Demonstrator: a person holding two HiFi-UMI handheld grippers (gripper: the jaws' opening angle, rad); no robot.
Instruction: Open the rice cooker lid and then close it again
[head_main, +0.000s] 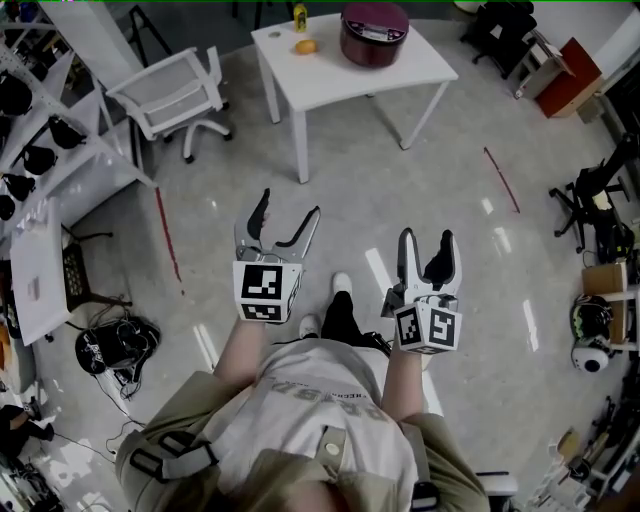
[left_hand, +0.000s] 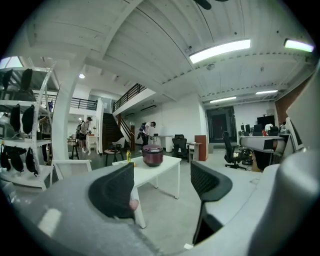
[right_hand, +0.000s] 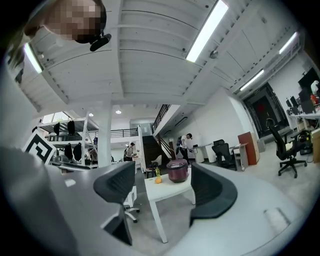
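A dark red rice cooker (head_main: 374, 33) with its lid down stands on a white table (head_main: 330, 75) far ahead of me. It shows small in the left gripper view (left_hand: 152, 155) and in the right gripper view (right_hand: 177, 170). My left gripper (head_main: 289, 208) and right gripper (head_main: 428, 238) hang in the air over the floor, well short of the table. Both are open with nothing between their jaws. In their own views the left gripper (left_hand: 162, 182) and the right gripper (right_hand: 162, 187) frame the distant table.
An orange fruit (head_main: 305, 46) and a yellow bottle (head_main: 299, 16) sit on the table beside the cooker. A white chair (head_main: 175, 95) stands left of the table. Shelves (head_main: 30, 120) line the left side, and office chairs and gear (head_main: 600, 200) stand at the right. People stand far back.
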